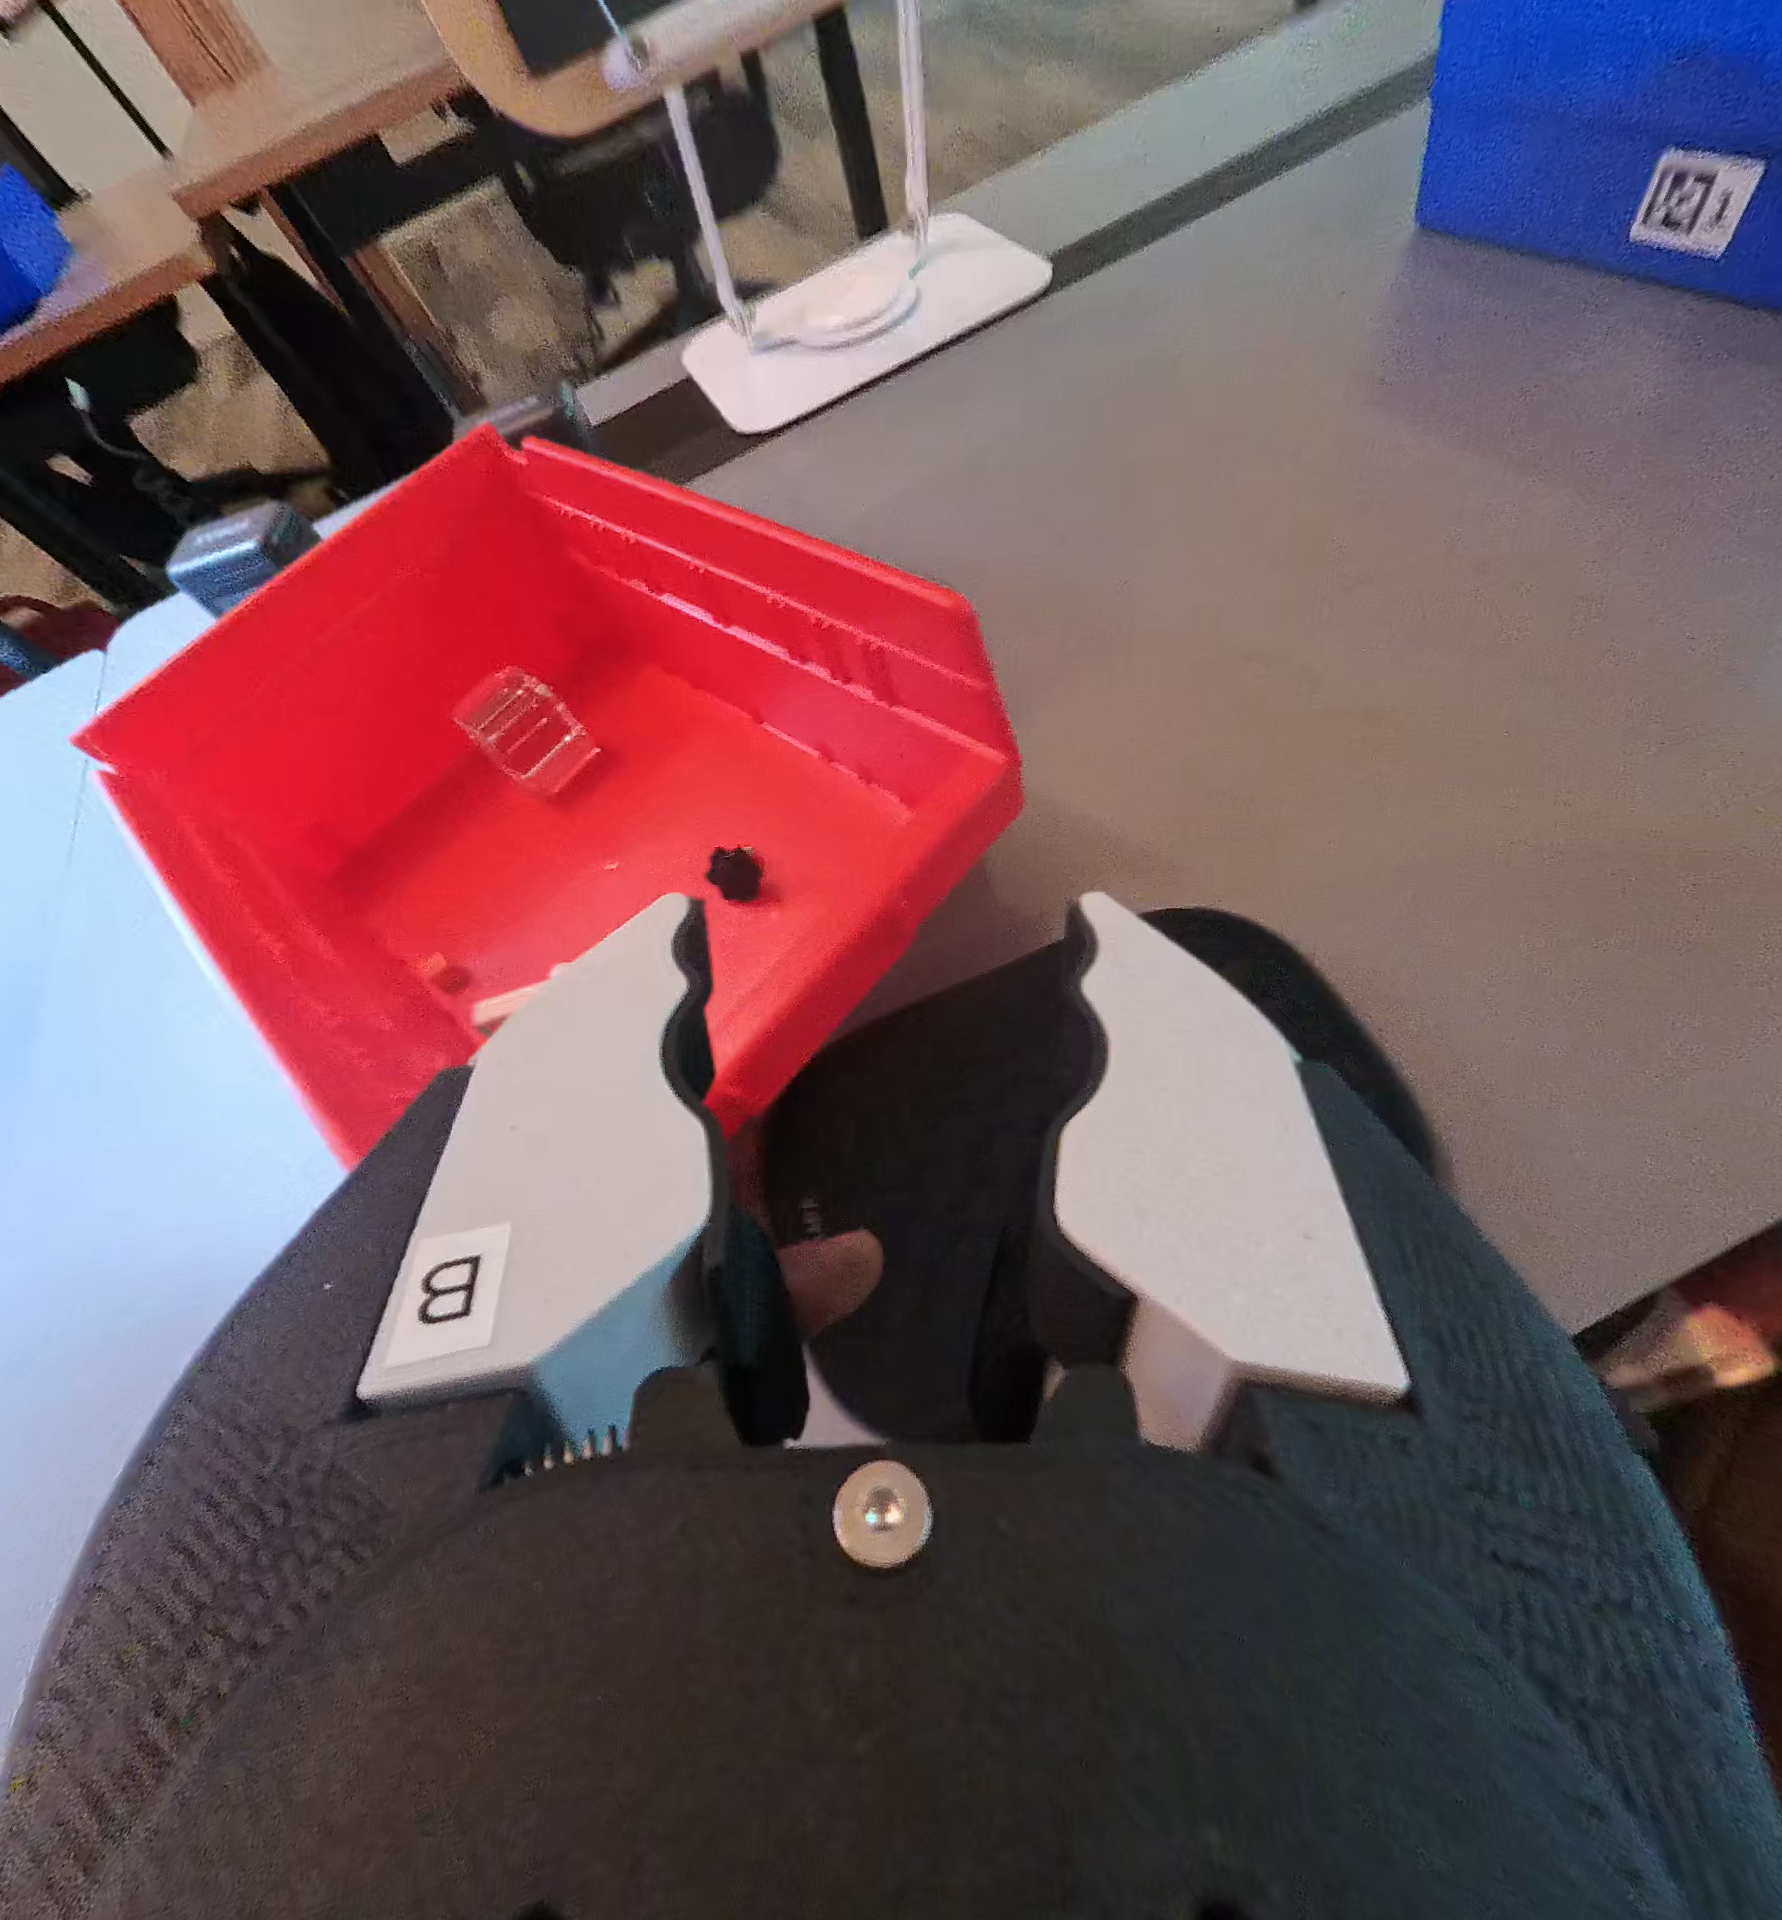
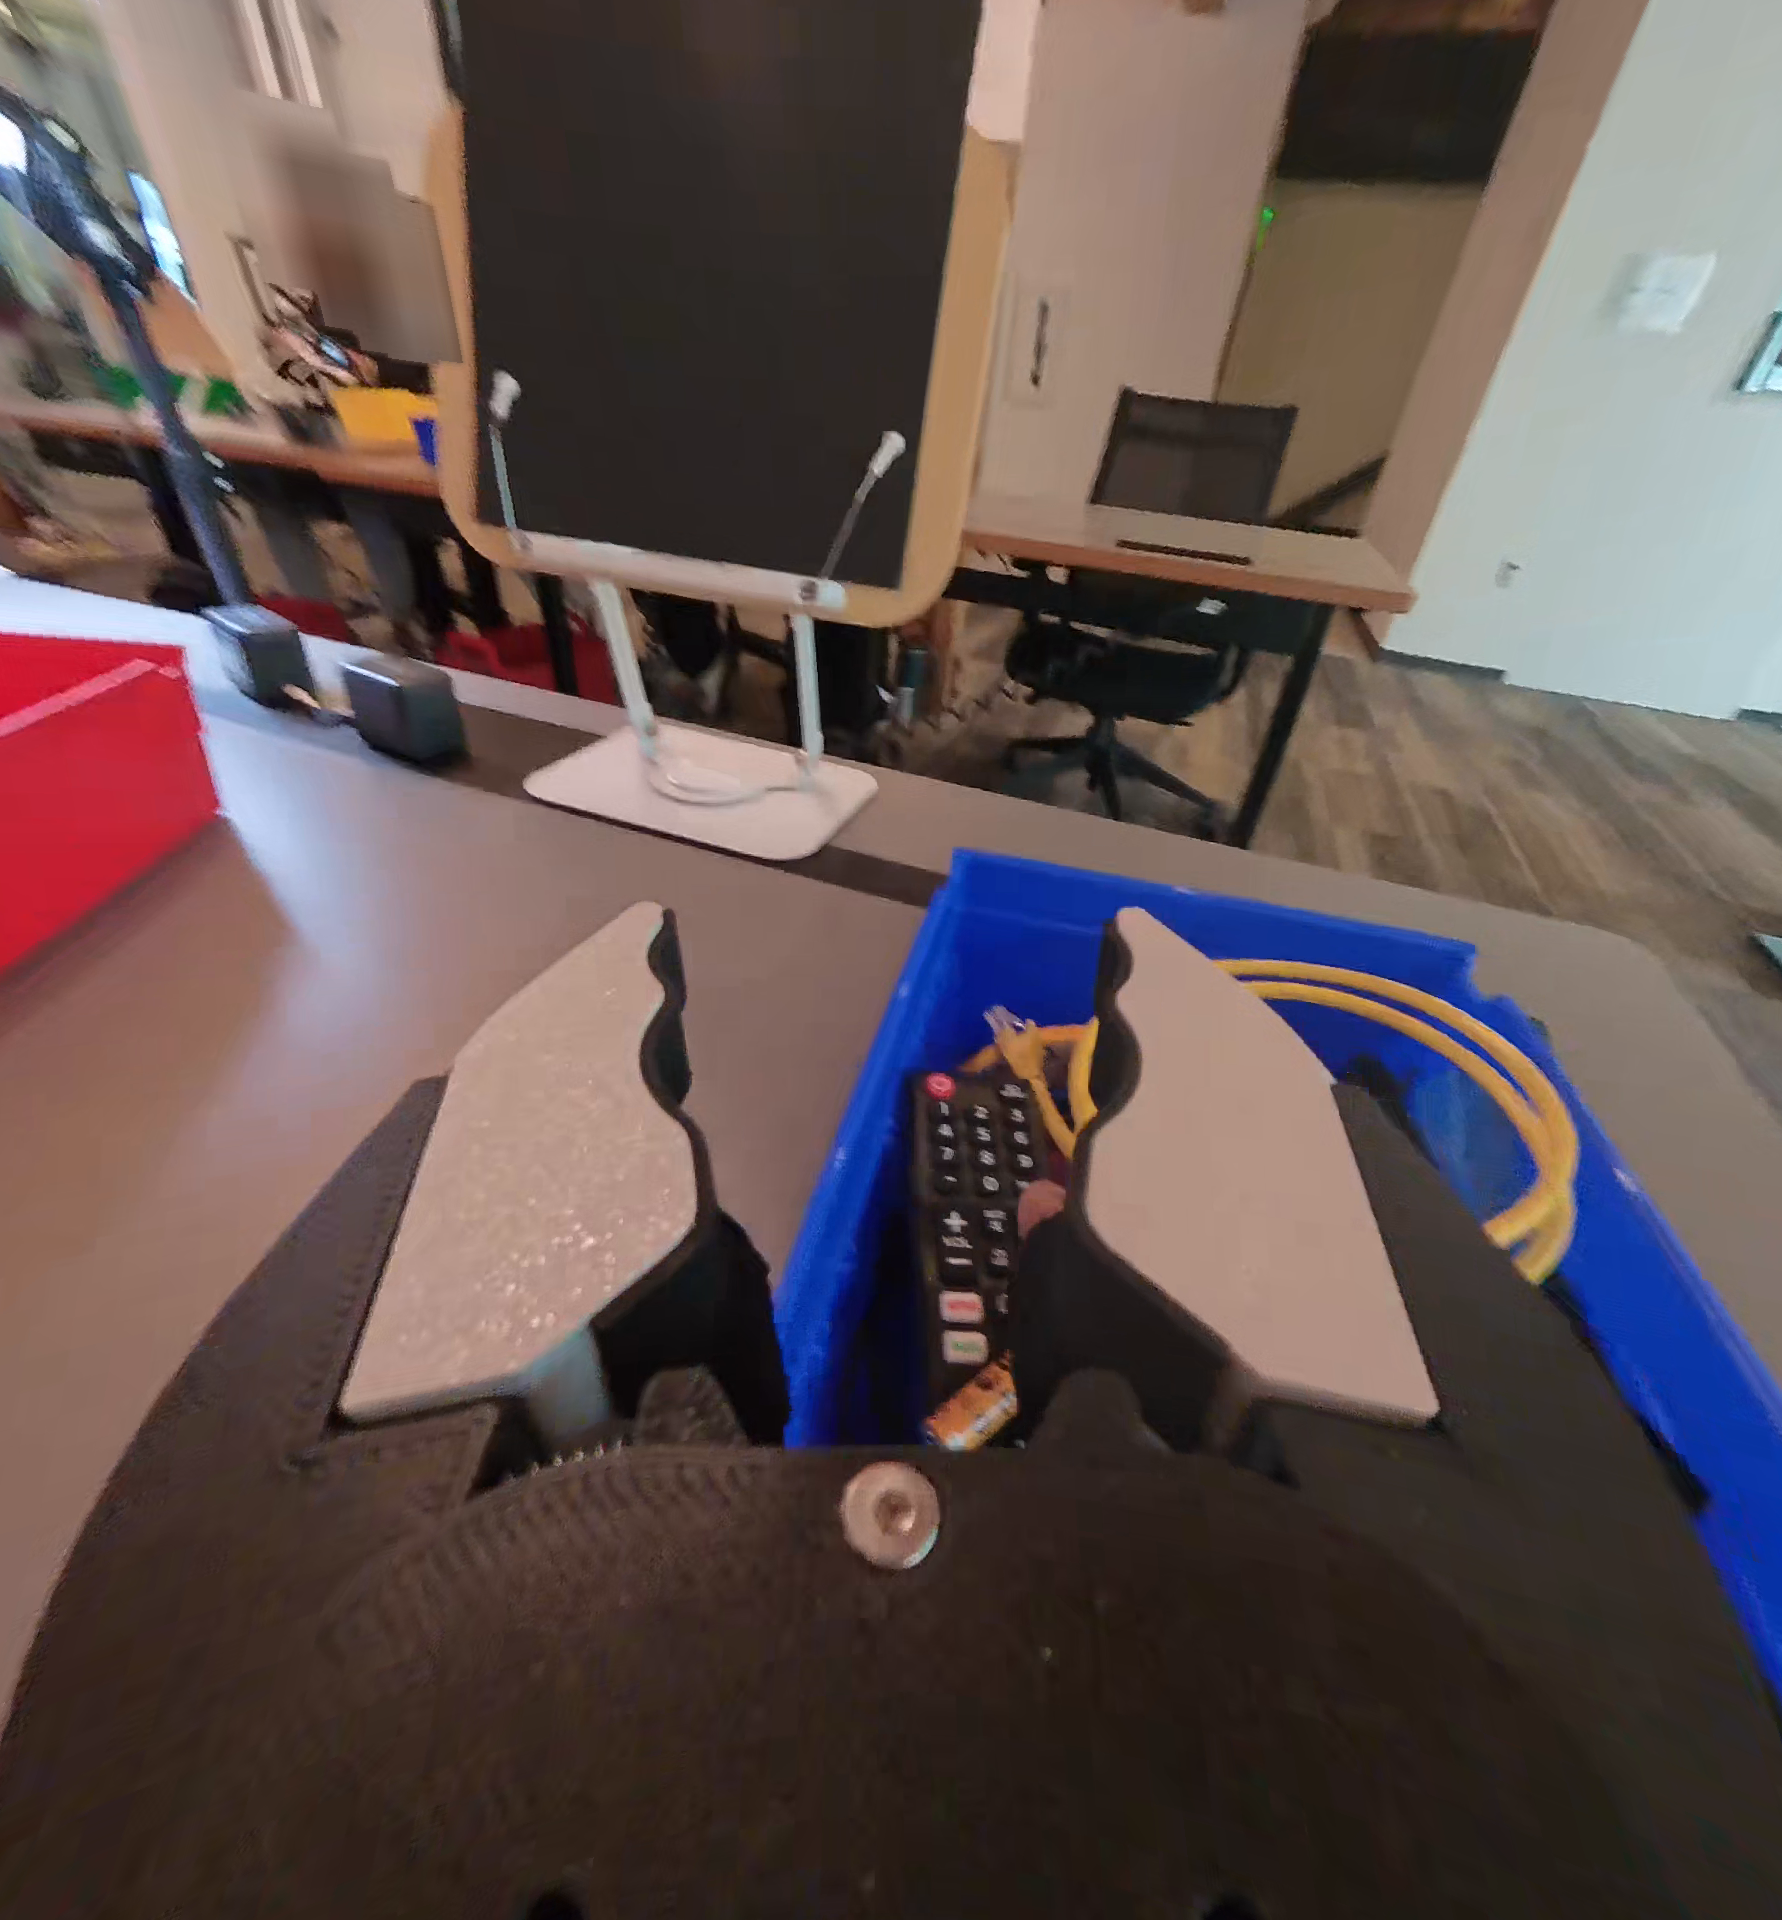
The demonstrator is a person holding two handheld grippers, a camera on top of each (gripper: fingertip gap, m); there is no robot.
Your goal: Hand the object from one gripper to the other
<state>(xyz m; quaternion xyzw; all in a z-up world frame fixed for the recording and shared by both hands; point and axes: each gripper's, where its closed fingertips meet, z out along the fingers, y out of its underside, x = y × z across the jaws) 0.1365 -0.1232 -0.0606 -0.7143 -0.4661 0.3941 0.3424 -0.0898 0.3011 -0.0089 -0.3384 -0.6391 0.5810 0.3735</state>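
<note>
Hovering my right gripper point(image 2: 887, 940), fingers spread and empty, over the blue bin point(image 2: 970, 914), I see the black remote control point(image 2: 954, 1216) lying between them, its long axis running from 6 to 12 o'clock. A yellow cable point(image 2: 1438, 1029) coils at 2 o'clock. My left gripper point(image 1: 887, 920), likewise spread and empty, faces the red bin point(image 1: 274, 727), farther from the remote, I judge.

The left gripper point(image 1: 887, 914) has its two grey fingers point(image 1: 575, 1122) spread wide apart, with nothing between them. It tilts downward. A fingertip of the person's hand point(image 1: 835, 1273) shows in the gap near the base of the fingers. The right gripper point(image 2: 892, 925) is likewise spread wide, its grey fingers point(image 2: 554, 1153) holding nothing, and points forward and slightly down.
</note>
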